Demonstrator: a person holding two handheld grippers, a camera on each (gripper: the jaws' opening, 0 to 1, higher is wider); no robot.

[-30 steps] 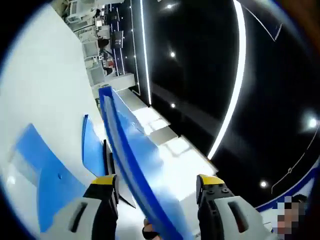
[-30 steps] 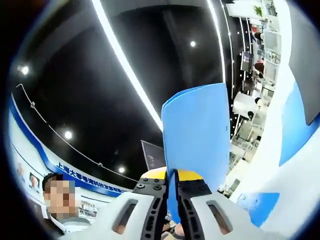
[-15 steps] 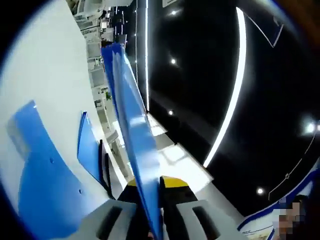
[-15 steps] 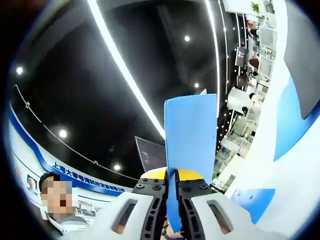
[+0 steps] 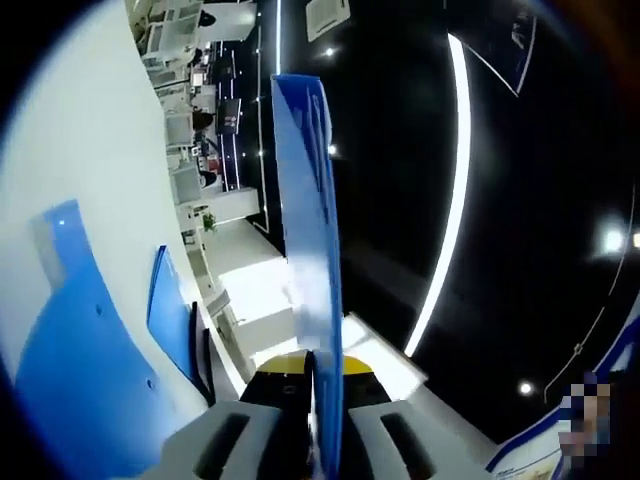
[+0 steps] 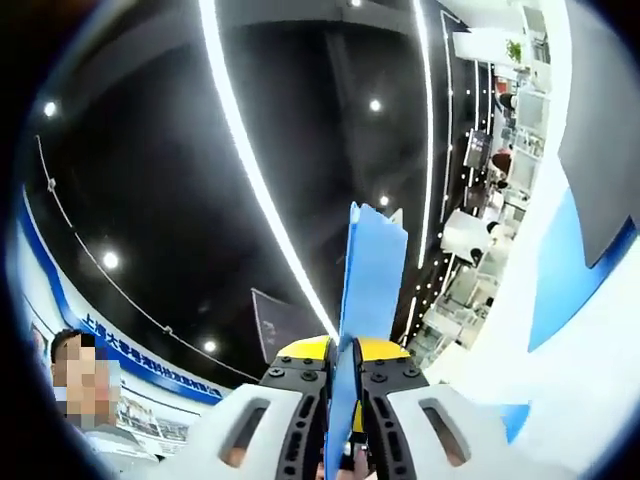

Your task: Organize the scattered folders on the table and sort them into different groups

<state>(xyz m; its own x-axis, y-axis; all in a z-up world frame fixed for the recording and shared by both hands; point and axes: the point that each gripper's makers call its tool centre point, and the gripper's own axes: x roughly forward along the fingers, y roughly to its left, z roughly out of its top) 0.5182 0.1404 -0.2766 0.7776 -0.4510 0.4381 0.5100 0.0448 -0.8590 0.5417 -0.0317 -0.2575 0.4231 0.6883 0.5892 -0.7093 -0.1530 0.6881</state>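
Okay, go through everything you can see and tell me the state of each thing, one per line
Left tongs: shut on a blue folder, held edge-on and raised off the table.
Right tongs: shut on a blue folder, also held up edge-on.
Flat blue folder: lying on the white table.
Second blue folder: standing on edge on the table.
Dark folder: lying flat on the table.

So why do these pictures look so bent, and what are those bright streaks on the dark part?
Left gripper view: the fisheye lens curves the white table and bows the long ceiling light strip; the blue folder looks slightly smeared near the fingers. Right gripper view: the same curving bends the light strip, small ceiling lights glare as spots, and the held blue folder is fairly sharp.
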